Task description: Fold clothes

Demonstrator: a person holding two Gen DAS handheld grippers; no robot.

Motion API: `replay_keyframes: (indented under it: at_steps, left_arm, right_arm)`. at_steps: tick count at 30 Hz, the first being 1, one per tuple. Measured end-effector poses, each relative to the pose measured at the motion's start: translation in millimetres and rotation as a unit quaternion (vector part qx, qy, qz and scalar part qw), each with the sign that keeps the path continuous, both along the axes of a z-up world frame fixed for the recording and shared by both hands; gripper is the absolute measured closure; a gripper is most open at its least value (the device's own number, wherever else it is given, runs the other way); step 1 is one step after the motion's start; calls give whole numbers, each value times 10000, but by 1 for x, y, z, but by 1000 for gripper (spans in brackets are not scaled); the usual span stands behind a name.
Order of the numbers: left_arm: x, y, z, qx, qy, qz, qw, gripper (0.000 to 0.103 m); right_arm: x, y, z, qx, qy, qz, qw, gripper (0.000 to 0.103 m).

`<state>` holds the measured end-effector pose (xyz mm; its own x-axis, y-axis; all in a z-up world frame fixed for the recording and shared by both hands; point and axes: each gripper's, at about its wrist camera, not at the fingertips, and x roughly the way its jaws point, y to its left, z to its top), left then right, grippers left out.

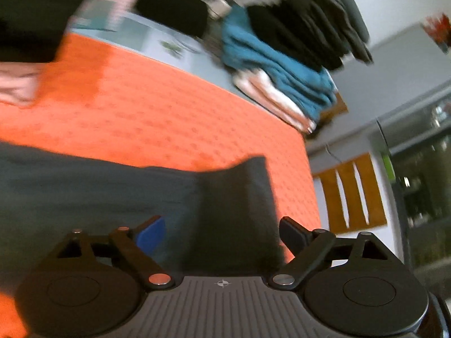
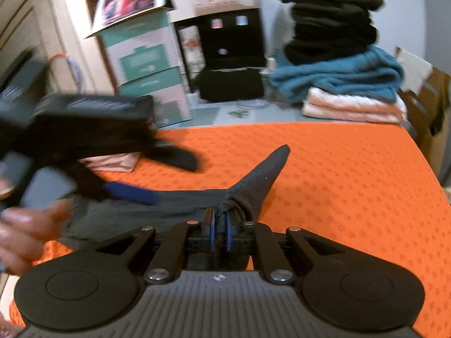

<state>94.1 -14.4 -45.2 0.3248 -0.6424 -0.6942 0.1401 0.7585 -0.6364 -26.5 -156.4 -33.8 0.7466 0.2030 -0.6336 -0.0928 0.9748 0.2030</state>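
Grey cloth, a dark garment (image 2: 157, 211), lies along the near edge of the worktop (image 2: 352, 174), which is covered with an orange patterned spread. One end is bunched and pinched between the blue pads of the right tool (image 2: 220, 232), whose fingers are pressed together on it; beyond the pinch a pointed flap of the garment (image 1: 236, 211) sticks up toward the middle of the worktop. The left tool (image 1: 222, 232) hangs over the same garment with its fingers spread wide, gripping nothing; in the right view it is a blur at the left edge (image 2: 157, 174). At the far right corner sits a stack of folded clothes (image 2: 352, 84): pink at the bottom, teal above, black on top. Boxes (image 2: 146, 56) stand behind the far edge.
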Motion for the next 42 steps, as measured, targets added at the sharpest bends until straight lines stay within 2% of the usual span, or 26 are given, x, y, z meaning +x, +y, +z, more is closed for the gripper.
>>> replay_keyframes:
  at_steps: [4, 6, 7, 8, 9, 15, 20, 22, 25, 26, 30, 35, 40, 42]
  left_arm:
    - [11, -21, -5, 170, 88, -172, 9997, 13]
    - [12, -22, -6, 349, 32, -147, 9993, 24]
    - [12, -22, -7, 441, 0, -131, 9989, 50]
    - [11, -16, -10, 476, 8, -99, 9988, 87]
    - [10, -9, -13, 502, 23, -64, 9987, 93]
    - [2, 33, -32, 656, 110, 146, 9977, 92]
    - [3, 72, -59, 797, 299, 586, 9946, 78]
    - [-1, 83, -54, 777, 159, 730, 9942, 75]
    - [-9, 100, -45, 733, -74, 938, 9929, 62]
    - [-12, 105, -43, 719, -151, 1007, 9922, 62]
    - [-28, 110, -29, 632, -473, 885, 9929, 62]
    - [-42, 91, -42, 1099, -614, 342, 9915, 65]
    - [-56, 72, -56, 1577, -743, -214, 9844, 66]
    - [-56, 72, -52, 1564, -760, -181, 9846, 65]
  right_arm:
    - [-1, 14, 3, -100, -64, 417, 9991, 94]
    - [-3, 21, 4, -125, -94, 671, 9976, 94]
    - [-4, 25, 5, -158, -113, 775, 9968, 94]
    - [-5, 30, 5, -191, -129, 890, 9958, 94]
    - [-7, 35, 6, -189, -128, 1017, 9946, 94]
    - [-12, 41, 7, 75, -33, 1472, 9891, 92]
    - [-16, 39, 3, 333, 218, 1570, 9868, 92]
    - [-16, 35, 1, 385, 283, 1542, 9869, 90]
    - [-15, 27, 0, 452, 333, 1449, 9879, 81]
    - [-14, 24, -1, 474, 350, 1412, 9882, 78]
    - [-5, 20, -11, 466, 432, 1304, 9894, 75]
    - [10, 38, -34, 175, 576, 1533, 9863, 74]
    - [9, 60, -63, -300, 895, 1968, 9759, 74]
    - [6, 65, -73, -417, 1037, 2123, 9708, 74]
